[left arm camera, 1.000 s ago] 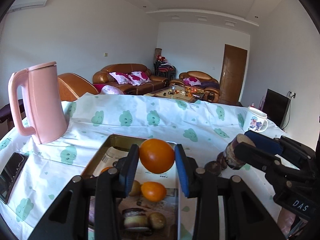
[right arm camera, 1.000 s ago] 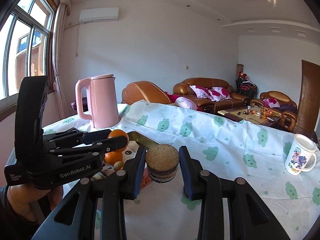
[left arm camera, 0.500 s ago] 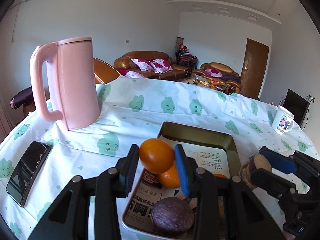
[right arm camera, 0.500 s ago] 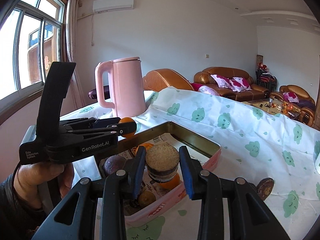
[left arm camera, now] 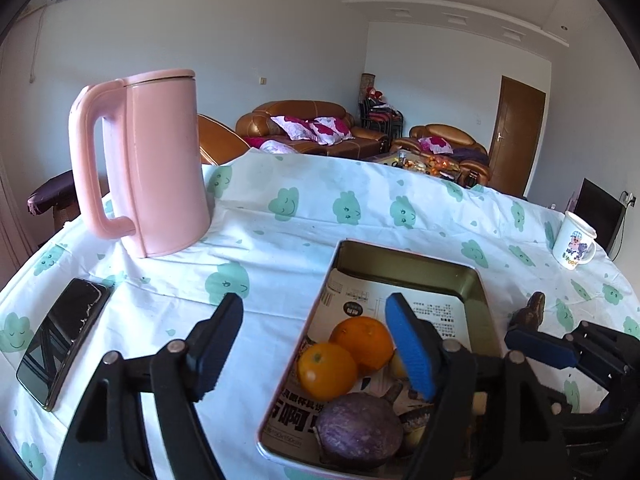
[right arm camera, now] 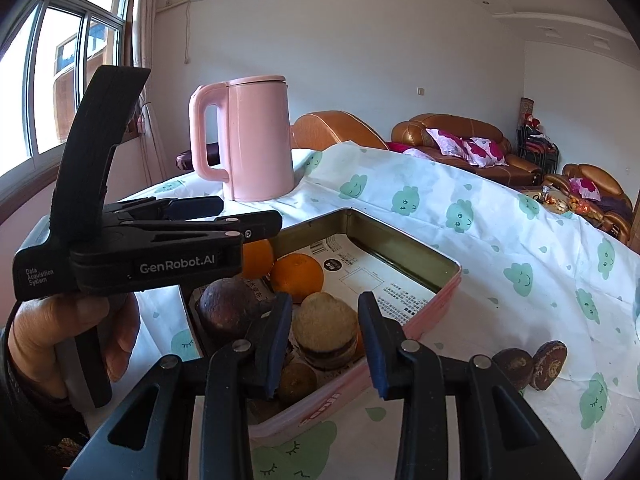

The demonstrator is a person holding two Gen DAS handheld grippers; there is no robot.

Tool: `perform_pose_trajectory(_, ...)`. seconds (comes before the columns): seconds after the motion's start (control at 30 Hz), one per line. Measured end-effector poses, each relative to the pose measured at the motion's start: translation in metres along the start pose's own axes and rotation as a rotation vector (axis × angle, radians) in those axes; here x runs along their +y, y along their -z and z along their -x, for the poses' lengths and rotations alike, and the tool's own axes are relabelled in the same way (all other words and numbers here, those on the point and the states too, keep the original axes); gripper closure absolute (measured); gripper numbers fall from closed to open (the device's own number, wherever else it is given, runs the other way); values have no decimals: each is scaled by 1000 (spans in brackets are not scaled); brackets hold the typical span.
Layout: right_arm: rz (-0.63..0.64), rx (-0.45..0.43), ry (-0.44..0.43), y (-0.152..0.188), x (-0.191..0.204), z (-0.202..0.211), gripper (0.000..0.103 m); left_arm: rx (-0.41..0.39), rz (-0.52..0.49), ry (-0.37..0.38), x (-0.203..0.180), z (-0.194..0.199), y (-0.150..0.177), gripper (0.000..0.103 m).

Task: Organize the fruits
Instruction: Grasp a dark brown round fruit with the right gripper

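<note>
Released orange (left arm camera: 325,371) in tray (left arm camera: 404,260), between opening left claw (left arm camera: 316,350)

Left gripper (left arm camera: 316,346) is opening, jaws spread with nothing pressed between them, a hand (right arm camera: 76,344) gripping its handle, while right gripper (right arm camera: 324,336) is clamping a held piece, tilted downward.
</note>
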State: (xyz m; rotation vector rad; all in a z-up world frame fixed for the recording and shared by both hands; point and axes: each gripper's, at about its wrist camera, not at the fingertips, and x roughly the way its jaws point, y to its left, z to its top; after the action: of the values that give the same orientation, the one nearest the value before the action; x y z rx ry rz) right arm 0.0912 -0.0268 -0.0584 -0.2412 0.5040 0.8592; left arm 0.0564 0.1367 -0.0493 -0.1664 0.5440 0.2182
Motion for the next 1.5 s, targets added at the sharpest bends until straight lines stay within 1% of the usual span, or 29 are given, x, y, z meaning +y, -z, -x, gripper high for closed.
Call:
perform_pose_trajectory(0.03, 4, -4, 16, 2, -4, 5, 66, -2, 2, 4, 0, 1, 0, 26)
perform_pose_trajectory(0.07, 0, -9, 30, 4, -9, 10, 66, -6, 1, 3, 0, 3, -1, 21)
perform_pose_trajectory(0.13, -27, -14, 46, 7, -23, 20, 66, -17, 7, -4, -1, 5, -1, 16)
perform_pose_trajectory(0.23, -68, -10, 88, 13, -47, 33, 64, -17, 22, 17, -3, 8, 0, 15)
perform_pose_trajectory(0.4, -144, 21, 213, 24, -94, 44, 64, -15, 6, 42, -22, 8, 0, 15)
perform_pose_trajectory(0.47, -174, 36, 263, 29, -110, 46, 64, -10, -4, 53, -33, 6, 1, 7)
perform_pose_trajectory(0.5, -182, 44, 281, 31, -116, 47, 64, -9, -11, 60, -39, 6, 1, 7)
perform_pose_trajectory(0.63, -204, 95, 318, 38, -132, 45, 64, -1, -38, 85, -61, 4, 2, 7)
perform_pose_trajectory(0.77, -236, 119, 330, 36, -146, 39, 64, 5, -52, 106, -79, 2, 1, 7)
perform_pose_trajectory(1.0, -322, 166, 281, 28, -161, 8, 64, 10, -85, 120, -103, -2, 1, 7)
perform_pose_trajectory(1.13, -371, 191, 219, 27, -166, -7, 63, 19, -98, 121, -112, -5, 1, 7)
perform_pose_trajectory(1.23, -431, 201, 181, 31, -171, -11, 63, 19, -112, 127, -119, -5, 2, 7)
perform_pose_trajectory(1.33, -447, 199, 159, 32, -174, -10, 63, 22, -122, 136, -126, -5, 4, 7)
perform_pose_trajectory(1.47, -461, 189, 134, 33, -175, -7, 69, 24, -130, 143, -134, -5, 6, 7)
perform_pose_trajectory(1.5, -466, 177, 134, 33, -176, -5, 80, 26, -134, 148, -136, -5, 6, 7)
